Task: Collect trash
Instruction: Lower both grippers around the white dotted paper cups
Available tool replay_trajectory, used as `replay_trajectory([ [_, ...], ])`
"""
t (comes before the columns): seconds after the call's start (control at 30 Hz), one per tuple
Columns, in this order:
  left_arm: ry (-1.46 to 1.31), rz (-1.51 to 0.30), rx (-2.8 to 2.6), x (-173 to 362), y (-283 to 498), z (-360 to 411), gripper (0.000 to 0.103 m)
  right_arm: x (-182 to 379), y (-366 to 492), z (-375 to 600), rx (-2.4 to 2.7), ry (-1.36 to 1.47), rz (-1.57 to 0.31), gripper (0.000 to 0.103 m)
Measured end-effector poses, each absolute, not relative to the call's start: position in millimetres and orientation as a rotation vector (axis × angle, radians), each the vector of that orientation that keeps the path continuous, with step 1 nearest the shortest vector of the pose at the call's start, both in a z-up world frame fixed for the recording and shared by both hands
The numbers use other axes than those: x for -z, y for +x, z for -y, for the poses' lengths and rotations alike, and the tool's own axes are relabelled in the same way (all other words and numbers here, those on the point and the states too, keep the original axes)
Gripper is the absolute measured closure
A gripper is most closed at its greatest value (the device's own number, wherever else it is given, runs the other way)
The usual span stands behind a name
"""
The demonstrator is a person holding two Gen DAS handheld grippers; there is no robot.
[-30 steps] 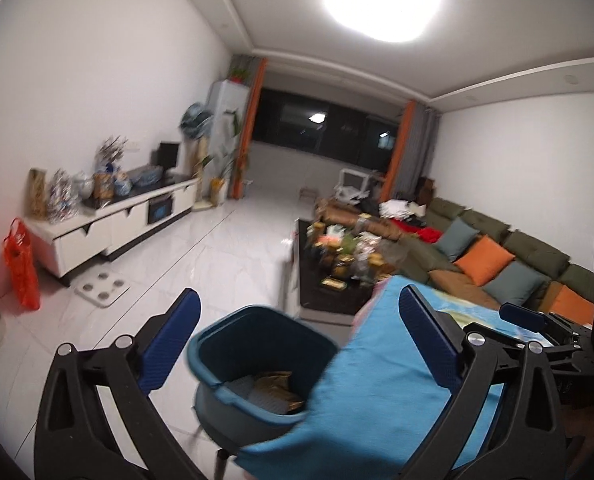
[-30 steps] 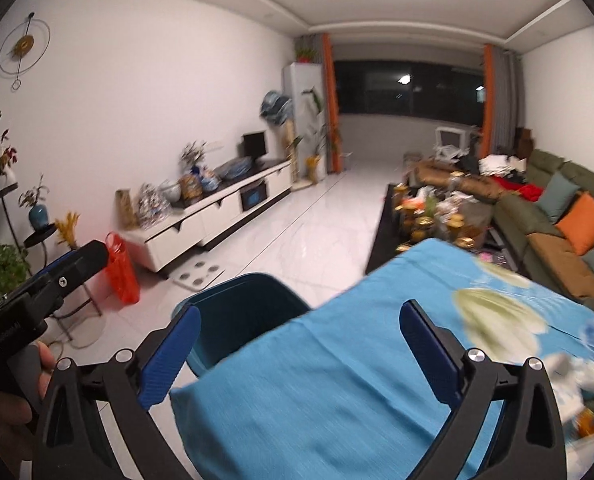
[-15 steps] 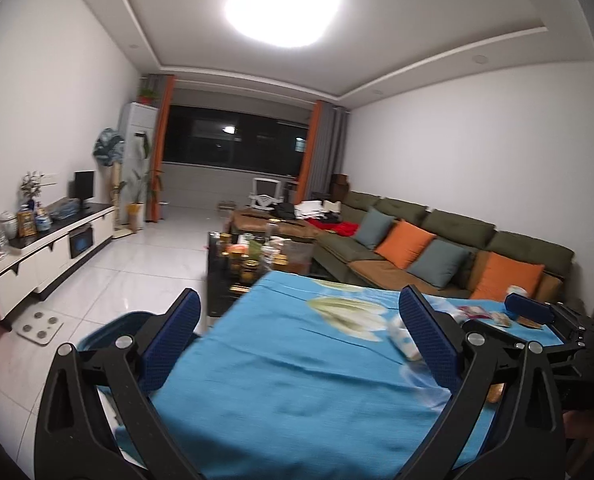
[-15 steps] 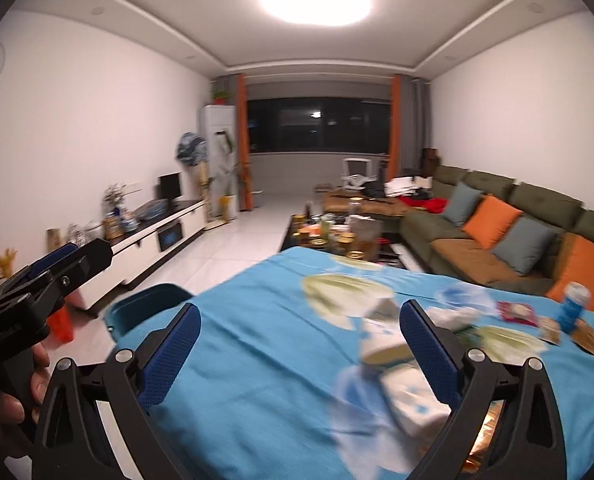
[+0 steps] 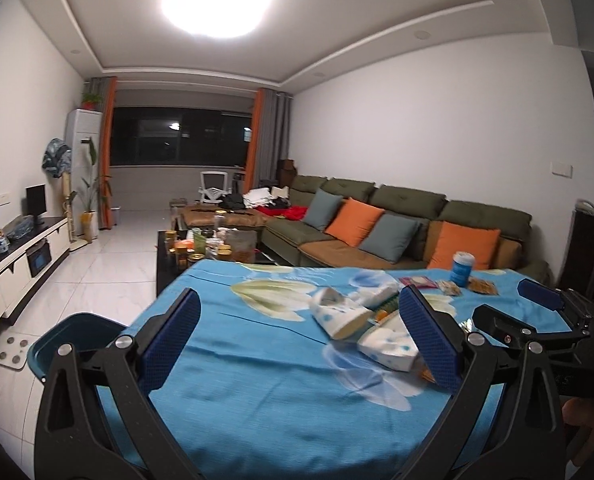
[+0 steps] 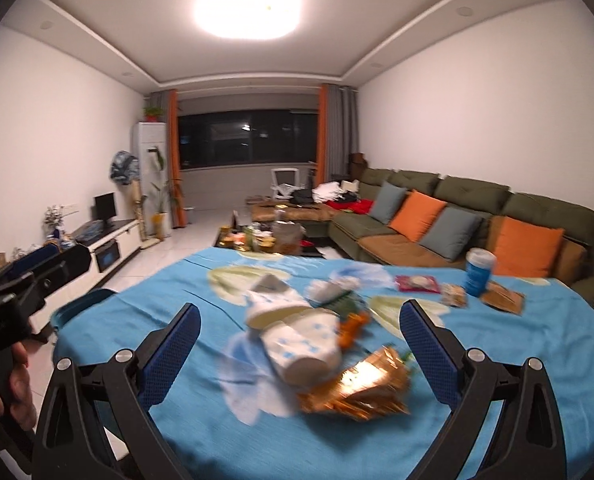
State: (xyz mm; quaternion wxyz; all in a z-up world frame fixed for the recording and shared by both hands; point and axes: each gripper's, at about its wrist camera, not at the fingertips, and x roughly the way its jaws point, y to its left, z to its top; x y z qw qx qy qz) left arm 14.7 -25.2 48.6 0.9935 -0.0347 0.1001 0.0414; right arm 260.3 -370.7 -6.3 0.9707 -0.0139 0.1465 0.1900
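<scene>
Trash lies on a table with a blue flowered cloth (image 6: 537, 340): two white paper cups with blue dots (image 6: 301, 340) (image 5: 339, 314), a crumpled gold foil wrapper (image 6: 357, 384), a red packet (image 6: 417, 283) and snack wrappers (image 6: 501, 298). A blue cup (image 6: 479, 272) stands at the far right. A teal bin (image 5: 71, 340) sits on the floor at the table's left edge. My left gripper (image 5: 297, 344) is open and empty above the cloth. My right gripper (image 6: 297, 348) is open and empty, its fingers either side of the cups.
A green sofa with orange and grey cushions (image 5: 397, 228) runs along the right wall. A cluttered coffee table (image 5: 209, 244) stands beyond the table. A white TV cabinet (image 5: 17, 256) lines the left wall, with a white scale (image 5: 13, 354) on the tiled floor.
Both views have swung from the teal bin on the left to the right, over the table. The trash pile now lies in front of both grippers. Both stayed open.
</scene>
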Motion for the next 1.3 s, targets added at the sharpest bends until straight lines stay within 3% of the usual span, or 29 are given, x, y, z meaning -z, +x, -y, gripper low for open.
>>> replay_trajectory([
  [0.73,-0.032,-0.289,0.028,-26,69,45,0.006,29,281,400,-0.370,0.007,-0.422,0.007],
  [1.3,-0.126,-0.471,0.074,3,214,14,0.006,56,386,361,-0.553,0.038,-0.677,0.007],
])
